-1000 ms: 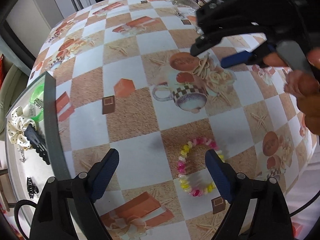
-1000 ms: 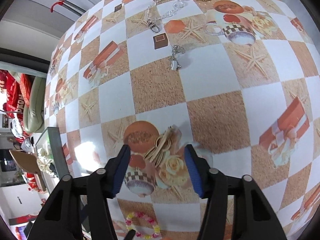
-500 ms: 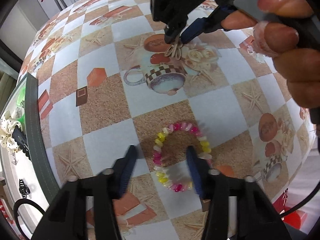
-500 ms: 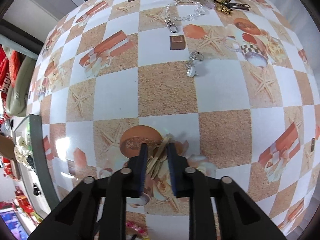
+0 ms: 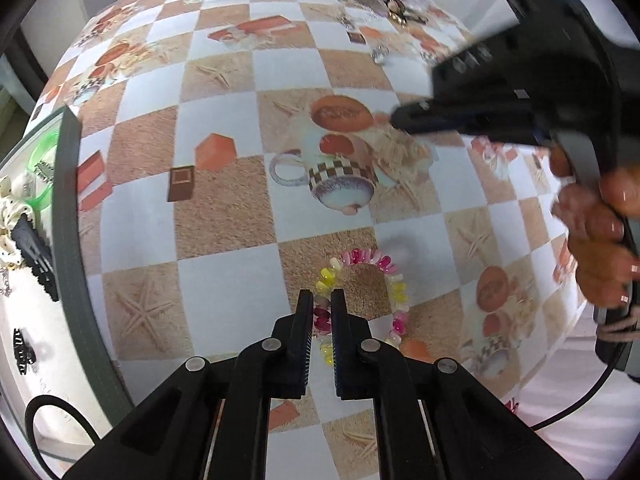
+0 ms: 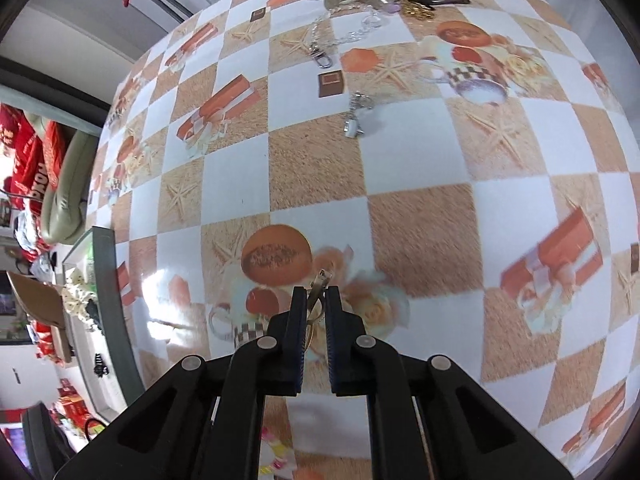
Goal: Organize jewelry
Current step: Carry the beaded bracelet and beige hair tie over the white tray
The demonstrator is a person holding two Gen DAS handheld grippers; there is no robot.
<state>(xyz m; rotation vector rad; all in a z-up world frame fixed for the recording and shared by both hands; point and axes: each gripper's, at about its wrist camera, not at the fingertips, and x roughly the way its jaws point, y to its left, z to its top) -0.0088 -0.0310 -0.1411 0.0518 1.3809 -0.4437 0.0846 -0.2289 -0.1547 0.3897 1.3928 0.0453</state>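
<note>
Both picks look made, so the step to do well is the lift — raise each piece straight up and slowly, so nothing slips out on the way to the grey-rimmed tray (image 5: 70, 216). The left gripper (image 5: 321, 304) is clamped on the near-left arc of the pink-and-yellow bead bracelet (image 5: 390, 276), which lies on the checkered tablecloth (image 5: 224, 280). The right gripper (image 6: 315, 300) pinches a small gold-toned clip (image 6: 320, 282), its tip poking out above the nearly-together jaws.

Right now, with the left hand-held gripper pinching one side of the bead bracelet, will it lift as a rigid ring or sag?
Likely sag: the bead bracelet is separate small beads on a loop, already lying unevenly. The left hand-held gripper holds only one edge, so the rest may hang and swing. Probably light; glossy beads could slip.
</note>
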